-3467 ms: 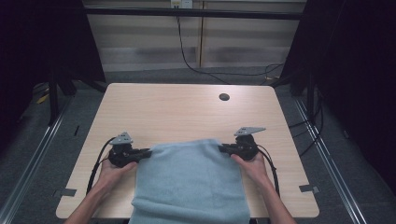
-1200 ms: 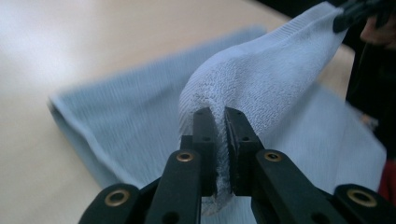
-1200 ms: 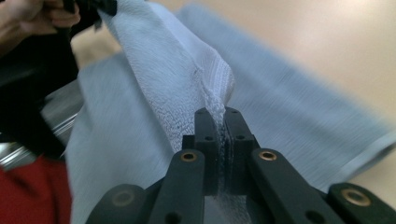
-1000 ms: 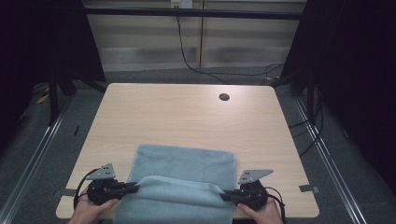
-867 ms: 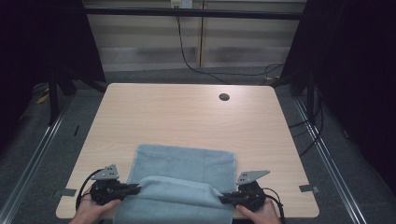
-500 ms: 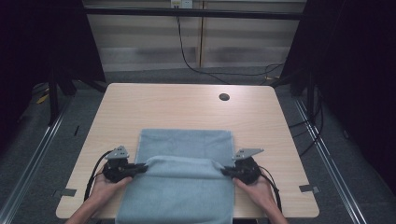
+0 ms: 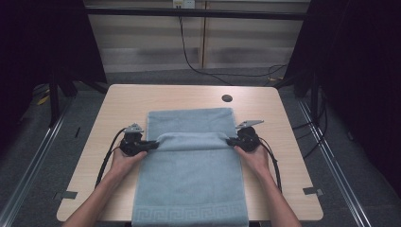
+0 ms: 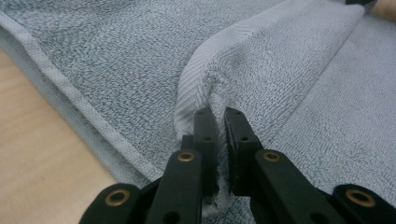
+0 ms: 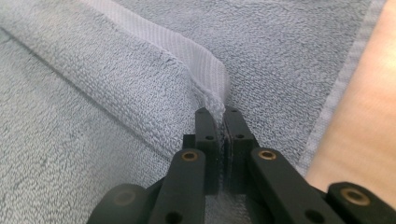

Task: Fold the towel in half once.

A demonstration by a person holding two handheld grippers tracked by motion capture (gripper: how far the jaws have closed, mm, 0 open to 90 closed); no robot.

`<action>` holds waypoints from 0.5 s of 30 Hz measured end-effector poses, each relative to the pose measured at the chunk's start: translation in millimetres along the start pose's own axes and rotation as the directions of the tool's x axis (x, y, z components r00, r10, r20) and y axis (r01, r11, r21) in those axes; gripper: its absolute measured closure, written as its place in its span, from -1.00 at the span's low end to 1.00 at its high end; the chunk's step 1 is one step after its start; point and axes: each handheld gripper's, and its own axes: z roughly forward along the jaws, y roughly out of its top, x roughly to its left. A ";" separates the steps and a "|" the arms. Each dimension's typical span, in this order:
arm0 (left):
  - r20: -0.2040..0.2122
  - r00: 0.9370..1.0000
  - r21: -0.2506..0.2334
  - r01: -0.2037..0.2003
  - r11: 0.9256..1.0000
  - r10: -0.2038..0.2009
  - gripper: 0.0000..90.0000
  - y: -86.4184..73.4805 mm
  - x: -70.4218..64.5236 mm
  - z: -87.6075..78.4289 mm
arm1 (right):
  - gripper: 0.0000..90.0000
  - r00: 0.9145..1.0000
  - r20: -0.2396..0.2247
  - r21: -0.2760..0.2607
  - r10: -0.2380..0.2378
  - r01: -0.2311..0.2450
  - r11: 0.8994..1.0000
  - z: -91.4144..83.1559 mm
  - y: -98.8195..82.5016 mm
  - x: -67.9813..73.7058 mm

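Jaws of both tools pinched tight on cloth: left gripper [image 7: 150, 145] and right gripper [image 7: 230, 141] each clamp one end of the raised hem of the blue towel [image 7: 191, 179], which lies flat along the middle of the table [image 7: 279, 118], near end hanging at the front edge. Since a second ago the held hem has travelled from the near edge toward the far one, so the fold looks partly carried over. Earlier still, the grippers held the towel farther up the table.
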 end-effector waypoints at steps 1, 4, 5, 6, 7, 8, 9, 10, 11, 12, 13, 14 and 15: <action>0.000 1.000 -0.002 0.004 1.000 -0.004 0.88 2.3 2.9 2.0 | 0.93 1.000 0.005 0.003 0.001 -0.001 1.000 1.9 2.8 -2.0; -0.010 0.998 -0.025 0.054 0.998 -0.054 0.88 6.1 11.4 7.6 | 0.93 0.999 0.021 0.003 0.028 -0.028 1.000 9.0 10.7 -7.5; -0.009 0.997 -0.029 0.079 0.996 -0.079 0.88 7.2 13.3 8.9 | 0.93 0.999 0.025 -0.008 0.046 -0.046 0.999 10.9 11.3 -9.5; -0.014 0.997 -0.031 0.074 0.997 -0.074 0.88 8.5 13.7 10.2 | 0.93 0.998 0.023 -0.027 0.060 -0.060 0.998 12.7 11.0 -11.4; -0.031 0.998 -0.020 0.045 0.999 -0.046 0.88 11.0 14.6 11.5 | 0.93 0.997 0.022 -0.042 0.079 -0.078 0.996 13.9 10.4 -12.8; -0.035 0.998 -0.022 0.054 0.998 -0.055 0.88 12.7 14.7 12.8 | 0.93 0.996 0.025 -0.052 0.084 -0.083 0.995 15.3 10.4 -14.0; -0.037 0.998 -0.013 0.057 0.998 -0.057 0.88 14.6 17.1 13.7 | 0.93 0.995 0.025 -0.051 0.094 -0.092 0.994 15.7 11.0 -14.5; -0.039 0.996 -0.022 0.073 0.997 -0.074 0.88 15.9 19.0 15.4 | 0.93 0.995 0.030 -0.050 0.099 -0.098 0.994 16.4 12.1 -15.1; -0.043 0.995 -0.029 0.086 0.996 -0.088 0.88 17.1 20.9 16.8 | 0.93 0.994 0.040 -0.054 0.102 -0.100 0.994 17.7 13.4 -15.0; -0.043 0.994 -0.035 0.098 0.995 -0.099 0.88 17.7 22.5 17.7 | 0.93 0.993 0.044 -0.052 0.106 -0.104 0.993 18.7 14.7 -15.4; -0.041 0.993 -0.039 0.106 0.994 -0.108 0.88 18.2 23.9 18.0 | 0.93 0.993 0.046 -0.057 0.108 -0.106 0.993 19.6 16.0 -15.8; -0.040 0.993 -0.044 0.111 0.993 -0.113 0.87 18.5 23.9 17.2 | 0.93 0.994 0.038 -0.051 0.107 -0.105 0.993 19.0 17.8 -17.6; -0.044 0.993 -0.048 0.109 0.993 -0.111 0.87 19.2 23.3 15.4 | 0.93 0.992 0.029 -0.056 0.119 -0.117 0.991 17.2 18.8 -18.8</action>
